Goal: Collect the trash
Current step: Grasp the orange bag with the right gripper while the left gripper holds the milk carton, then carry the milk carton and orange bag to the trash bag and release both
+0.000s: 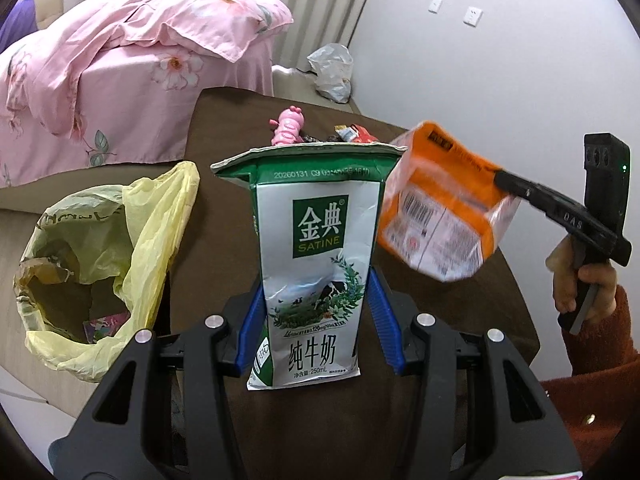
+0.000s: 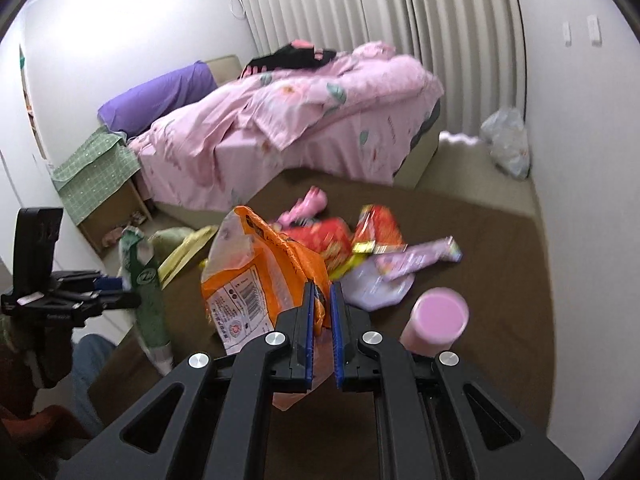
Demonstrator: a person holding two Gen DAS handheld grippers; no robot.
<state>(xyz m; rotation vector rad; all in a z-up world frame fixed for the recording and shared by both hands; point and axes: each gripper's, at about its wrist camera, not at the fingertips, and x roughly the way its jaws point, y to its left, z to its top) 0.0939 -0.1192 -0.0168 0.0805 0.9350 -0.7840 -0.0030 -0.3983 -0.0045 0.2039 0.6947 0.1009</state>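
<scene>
So, the green-and-white flattened milk carton is held upright in the middle of the left wrist frame, clamped between the blue pads of the left gripper, which is spread about halfway around the carton's lower half. At the left of that frame a crumpled yellow plastic trash bag is seen with its mouth gaping, some scraps lying inside. To the right of the milk carton, a squashed orange-and-white drink carton is pinched at its upper edge by the right gripper, lifted clear of the brown-covered table; a hand in a rust-red fuzzy sleeve is wrapped around the handle at the right edge.

In the right wrist view the same orange carton is nipped between the nearly closed blue pads at centre frame. Beyond it on the brown cover, red snack wrappers, a lilac wrapper and a pink toy are piled together. A pink cylindrical cup is seen just right of the fingers. A bed with pink floral bedding fills the upper middle.
</scene>
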